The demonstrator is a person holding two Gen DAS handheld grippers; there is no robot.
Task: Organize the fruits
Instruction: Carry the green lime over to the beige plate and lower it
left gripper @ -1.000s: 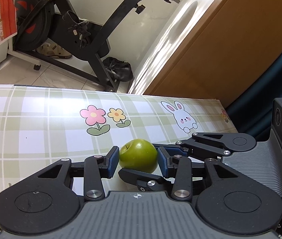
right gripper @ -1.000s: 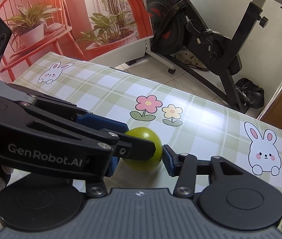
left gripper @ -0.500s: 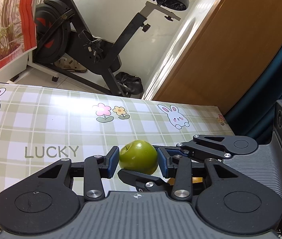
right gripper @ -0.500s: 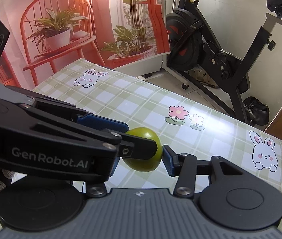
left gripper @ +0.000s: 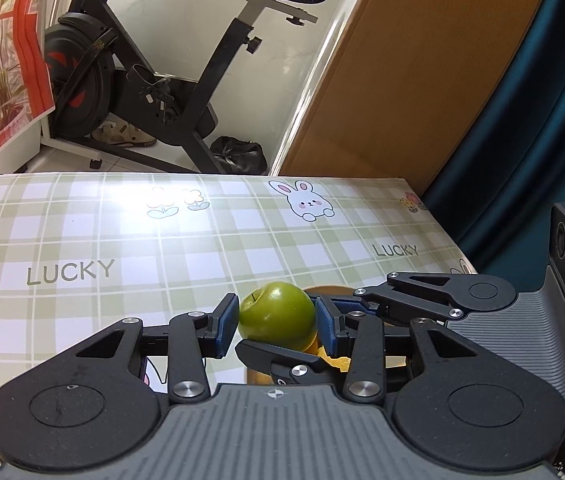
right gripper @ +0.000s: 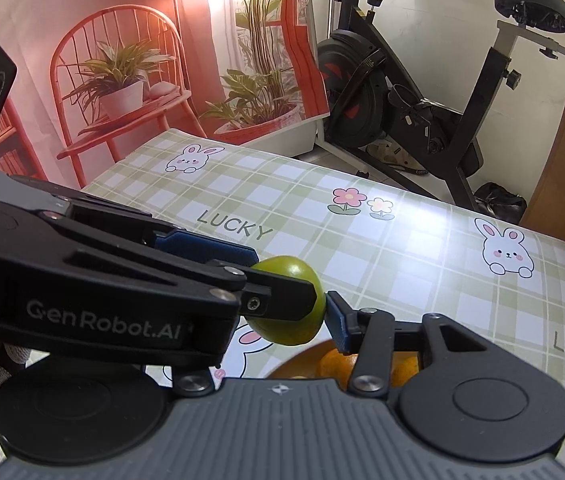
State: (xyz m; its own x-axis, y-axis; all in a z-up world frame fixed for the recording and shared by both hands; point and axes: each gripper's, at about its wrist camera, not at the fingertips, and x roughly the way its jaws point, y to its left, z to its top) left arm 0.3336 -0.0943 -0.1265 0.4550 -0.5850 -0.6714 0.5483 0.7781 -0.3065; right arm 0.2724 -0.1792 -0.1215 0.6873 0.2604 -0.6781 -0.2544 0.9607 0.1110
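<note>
A green apple (left gripper: pixel 277 312) is held in the lower middle of the left view, between the blue pads (left gripper: pixel 226 323) of the left gripper (left gripper: pixel 276 322), which is closed on it from both sides. The right gripper (right gripper: pixel 324 316) is seen around the same apple (right gripper: pixel 292 306); its blue pad touches the right side of the fruit, but its other finger is hidden behind the left tool, so it cannot be told if it is gripping. The apple is probably held with both tools so that it is kept steady above the brown bowl (right gripper: pixel 302 354), where oranges (right gripper: pixel 336 362) are partly seen at the bottom of the frame. Both grippers are held nearly level, raised above the checked tablecloth (left gripper: pixel 242 240), and crossed one over the other, pointing toward the exercise bike (left gripper: pixel 154 92).
</note>
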